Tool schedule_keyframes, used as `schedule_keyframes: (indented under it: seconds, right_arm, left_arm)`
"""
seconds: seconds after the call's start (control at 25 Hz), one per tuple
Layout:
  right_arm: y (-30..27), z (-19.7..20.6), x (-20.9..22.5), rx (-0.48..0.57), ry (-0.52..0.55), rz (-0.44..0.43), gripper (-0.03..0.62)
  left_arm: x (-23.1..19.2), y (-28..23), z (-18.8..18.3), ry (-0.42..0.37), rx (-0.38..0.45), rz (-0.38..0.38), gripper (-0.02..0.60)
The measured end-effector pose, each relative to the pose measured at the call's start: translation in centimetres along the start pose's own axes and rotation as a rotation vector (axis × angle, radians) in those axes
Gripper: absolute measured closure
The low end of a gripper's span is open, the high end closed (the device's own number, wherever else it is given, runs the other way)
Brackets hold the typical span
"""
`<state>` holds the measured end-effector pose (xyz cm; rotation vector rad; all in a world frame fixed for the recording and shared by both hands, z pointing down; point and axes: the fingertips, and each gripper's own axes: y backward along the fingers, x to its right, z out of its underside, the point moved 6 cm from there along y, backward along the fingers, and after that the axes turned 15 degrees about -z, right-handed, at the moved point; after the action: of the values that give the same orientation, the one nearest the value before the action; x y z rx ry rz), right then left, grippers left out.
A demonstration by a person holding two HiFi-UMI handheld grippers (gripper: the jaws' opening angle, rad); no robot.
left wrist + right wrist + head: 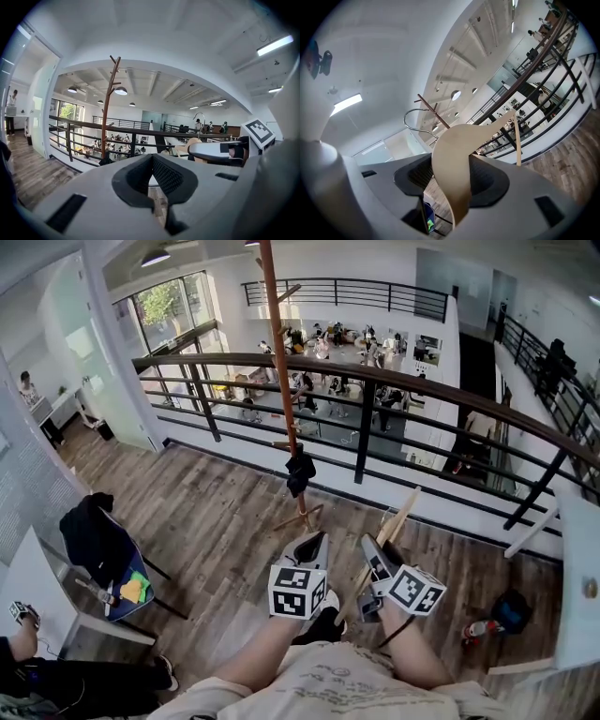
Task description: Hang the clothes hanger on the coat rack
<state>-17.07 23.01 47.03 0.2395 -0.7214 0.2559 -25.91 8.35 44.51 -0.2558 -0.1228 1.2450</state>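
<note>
The wooden coat rack [280, 381] stands by the railing ahead of me, with a black garment [300, 472] hung low on its pole. In the head view my right gripper [373, 557] is shut on a pale wooden clothes hanger [397, 522], which slants up and right, short of the rack. The right gripper view shows the hanger's arm [454, 159] clamped between the pads, its metal hook [414, 118] up at the left, and the rack's pegs [433, 110] behind. My left gripper [313, 542] is shut on nothing; in its own view the rack [107, 108] stands ahead at the left.
A dark curved railing [375, 376] runs behind the rack, with a drop to a lower floor beyond it. A chair draped with a dark jacket [92, 535] stands at the left by a white table [42, 601]. A red bottle [478, 627] and a black bag [512, 609] lie on the floor at the right.
</note>
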Motion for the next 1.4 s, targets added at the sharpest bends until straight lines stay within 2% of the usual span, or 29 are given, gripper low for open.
schedule_keyframes:
  seconds: [0.28,0.68,1.12,1.4]
  right_arm:
    - [-1.3,-0.2,1.4,-0.018,0.017,-0.005,0.378]
    - [-4.7,-2.4,4.6,-0.022,0.023,-0.020,0.377]
    - [-9.9,-5.7,9.7,-0.027,0.010,-0.009,0.377]
    - [-14.5,-8.0,13.1,-0.032,-0.006,-0.014,0.376]
  left_arm:
    - [-0.2,-2.4,-0.1,0.000,0.005,0.006,0.577]
    - [-0.7,-7.3,-0.8,0.009,0.008,-0.007,0.577]
    - [-1.2,-15.5,-2.8,0.003,-0.011,0.009,0.577]
    - [-2.6,-20.9,-4.2,-0.005,-0.027,-0.009,0.577]
